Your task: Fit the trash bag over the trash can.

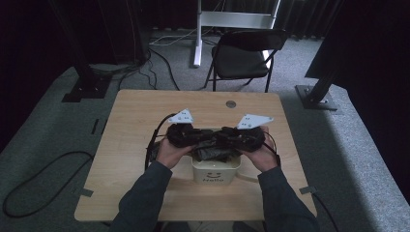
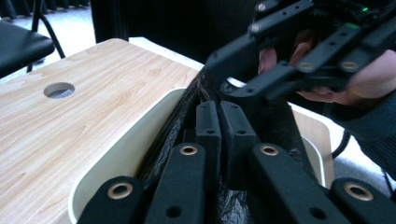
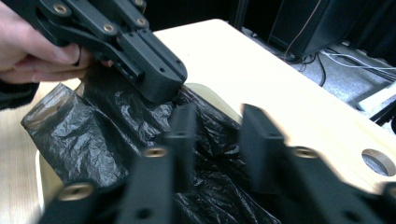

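black plastic bag sits in the cream bin, on the tabletop. my left gripper pinches a fold at the bin's rim; my right gripper stands open above the bin. risk: film tears or slips if i pull apart.

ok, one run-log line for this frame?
stage: lining bin with bag | left gripper: shut on black bag | right gripper: open above bag | cream bin: on table

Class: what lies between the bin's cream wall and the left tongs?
Black bag film lies between the bin wall and the left tongs, in the left gripper view.
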`<act>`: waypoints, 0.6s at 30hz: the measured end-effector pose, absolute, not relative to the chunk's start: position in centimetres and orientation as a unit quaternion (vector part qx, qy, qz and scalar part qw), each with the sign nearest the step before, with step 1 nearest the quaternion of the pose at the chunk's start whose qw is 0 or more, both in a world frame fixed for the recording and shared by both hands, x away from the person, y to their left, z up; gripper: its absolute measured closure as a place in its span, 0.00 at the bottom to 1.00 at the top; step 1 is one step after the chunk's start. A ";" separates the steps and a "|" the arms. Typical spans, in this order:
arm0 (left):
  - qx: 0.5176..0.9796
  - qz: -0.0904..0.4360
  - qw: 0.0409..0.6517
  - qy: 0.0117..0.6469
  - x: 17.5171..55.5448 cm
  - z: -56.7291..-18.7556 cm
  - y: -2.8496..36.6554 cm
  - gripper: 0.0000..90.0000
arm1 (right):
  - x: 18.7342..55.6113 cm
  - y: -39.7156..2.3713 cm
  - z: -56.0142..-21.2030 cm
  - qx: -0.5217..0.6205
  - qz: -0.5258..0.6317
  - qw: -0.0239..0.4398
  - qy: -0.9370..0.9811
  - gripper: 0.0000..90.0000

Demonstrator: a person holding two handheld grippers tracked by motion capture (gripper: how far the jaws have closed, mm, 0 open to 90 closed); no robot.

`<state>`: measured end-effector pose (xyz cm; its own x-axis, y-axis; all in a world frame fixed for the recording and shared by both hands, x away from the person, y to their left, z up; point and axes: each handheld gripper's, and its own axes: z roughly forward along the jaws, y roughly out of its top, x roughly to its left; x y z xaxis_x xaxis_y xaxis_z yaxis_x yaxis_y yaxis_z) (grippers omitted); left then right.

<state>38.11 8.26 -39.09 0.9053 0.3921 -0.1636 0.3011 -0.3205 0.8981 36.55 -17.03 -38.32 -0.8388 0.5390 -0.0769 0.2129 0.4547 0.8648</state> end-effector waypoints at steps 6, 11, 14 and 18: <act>0.804 0.047 0.551 0.219 37.8 -38.5 9.5 0.89 | 36.4 -17.6 -38.4 0.233 0.457 0.179 0.839 1.00; 0.796 0.065 0.558 0.224 36.8 -38.2 11.6 0.86 | 36.4 -18.3 -38.6 0.251 0.453 0.187 0.835 1.00; 0.792 0.068 0.559 0.236 36.7 -38.4 13.1 0.83 | 36.5 -18.8 -38.7 0.260 0.453 0.188 0.832 1.00; 0.790 0.076 0.553 0.251 36.8 -38.7 14.2 0.80 | 36.4 -19.3 -38.9 0.267 0.455 0.190 0.828 1.00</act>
<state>36.85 14.18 -38.67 0.8622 0.4812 -0.1580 0.3131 -0.2613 0.9131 36.39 -19.30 -38.92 -0.7849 0.6155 -0.0711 0.2702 0.4432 0.8547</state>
